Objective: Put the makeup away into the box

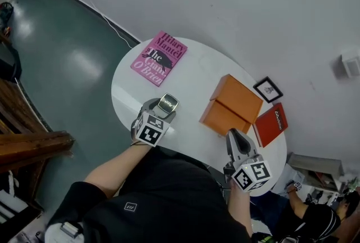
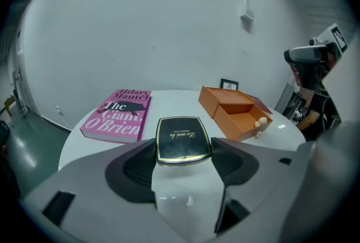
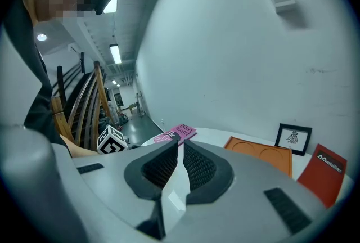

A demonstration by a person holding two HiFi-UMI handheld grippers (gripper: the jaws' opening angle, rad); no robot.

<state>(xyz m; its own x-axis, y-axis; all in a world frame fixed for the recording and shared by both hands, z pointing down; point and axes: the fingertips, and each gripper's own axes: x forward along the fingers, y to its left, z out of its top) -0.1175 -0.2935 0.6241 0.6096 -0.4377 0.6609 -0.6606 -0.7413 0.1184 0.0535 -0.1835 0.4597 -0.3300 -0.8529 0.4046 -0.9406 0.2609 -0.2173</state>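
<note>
A black makeup compact [image 2: 182,138] with a gold rim sits flat between the jaws of my left gripper [image 2: 183,149], and the pads press on its two sides. In the head view that gripper [image 1: 163,108] holds the compact [image 1: 168,103] above the near left part of the round white table [image 1: 191,76]. The orange box [image 1: 230,104] stands to its right with its drawer [image 2: 243,119] pulled open. My right gripper [image 1: 236,138] hovers at the table's near edge by the box. Its jaws are shut with nothing between them [image 3: 181,152].
A pink book [image 1: 159,58] lies at the table's far left. A red booklet [image 1: 271,124] and a small framed picture [image 1: 268,89] stand right of the box near the wall. Wooden stairs [image 1: 22,140] are at the left, and another person [image 1: 315,219] is at the lower right.
</note>
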